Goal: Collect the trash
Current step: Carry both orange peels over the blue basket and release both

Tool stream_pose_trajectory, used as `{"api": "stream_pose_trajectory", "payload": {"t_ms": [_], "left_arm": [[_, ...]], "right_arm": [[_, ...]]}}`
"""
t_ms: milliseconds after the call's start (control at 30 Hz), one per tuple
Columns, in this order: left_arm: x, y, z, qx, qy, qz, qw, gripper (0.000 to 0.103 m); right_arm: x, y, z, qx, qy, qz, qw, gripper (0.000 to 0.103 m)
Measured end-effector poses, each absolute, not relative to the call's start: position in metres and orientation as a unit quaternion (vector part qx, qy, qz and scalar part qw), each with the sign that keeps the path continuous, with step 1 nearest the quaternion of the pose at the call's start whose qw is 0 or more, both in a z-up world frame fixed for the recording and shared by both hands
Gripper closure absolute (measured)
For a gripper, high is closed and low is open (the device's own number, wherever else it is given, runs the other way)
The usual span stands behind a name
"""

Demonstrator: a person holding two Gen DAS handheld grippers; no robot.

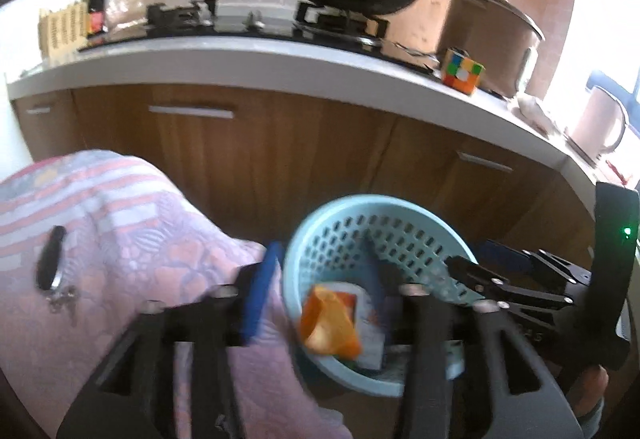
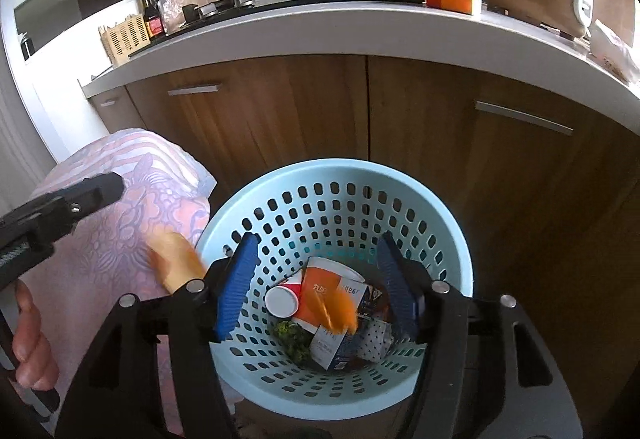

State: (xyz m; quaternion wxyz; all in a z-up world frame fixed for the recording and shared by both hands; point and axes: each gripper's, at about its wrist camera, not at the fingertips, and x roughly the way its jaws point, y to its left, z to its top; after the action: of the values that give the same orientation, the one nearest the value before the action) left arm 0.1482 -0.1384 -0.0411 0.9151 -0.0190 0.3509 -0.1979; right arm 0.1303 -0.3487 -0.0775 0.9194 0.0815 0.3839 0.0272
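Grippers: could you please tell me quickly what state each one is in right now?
Left gripper: open, holding nothing; an orange wrapper is blurred between its fingers.
Right gripper: open, empty, over the basket.

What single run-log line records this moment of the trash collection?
phase: dropping trash | left hand-held gripper: open | right hand-held gripper: open | orange wrapper: blurred, apparently falling | blue basket: holds cup, cartons

Both your grippers tilt downward, left gripper (image 1: 320, 303) and right gripper (image 2: 316, 291), jaws apart, gripping nothing.
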Motion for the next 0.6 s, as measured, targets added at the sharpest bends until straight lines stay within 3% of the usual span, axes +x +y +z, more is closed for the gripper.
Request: {"api": "stream_pose_trajectory", "payload": {"t_ms": [133, 267, 300, 400, 600], "left_arm": [[0.142, -0.128, -0.034, -0.023, 0.344, -0.19, 0.919, 0.049], [0.119, -0.118, -0.025, -0.001, 0.317, -0.161, 0.935, 0.03], [0.113, -0.114, -0.023, 0.001, 0.309, -0.154, 0.939, 0.028], [0.091, -0.105, -0.014, 0.026, 0.282, -0.111, 0.953, 0.023], [0.05, -0.088, 0.003, 0.078, 0.237, -0.026, 0.968, 0.018]], "right_arm": [[0.127, -0.346, -0.073, 0.086, 0.377, 0.028, 0.922, 0.045], [0.114, -0.332, -0.062, 0.093, 0.358, 0.036, 0.928, 0.044], [0.108, -0.325, -0.057, 0.094, 0.348, 0.041, 0.932, 0.039], [0.091, -0.306, -0.041, 0.06, 0.315, 0.03, 0.947, 0.03], [0.061, -0.282, -0.01, 0.052, 0.266, 0.031, 0.962, 0.03]]}}
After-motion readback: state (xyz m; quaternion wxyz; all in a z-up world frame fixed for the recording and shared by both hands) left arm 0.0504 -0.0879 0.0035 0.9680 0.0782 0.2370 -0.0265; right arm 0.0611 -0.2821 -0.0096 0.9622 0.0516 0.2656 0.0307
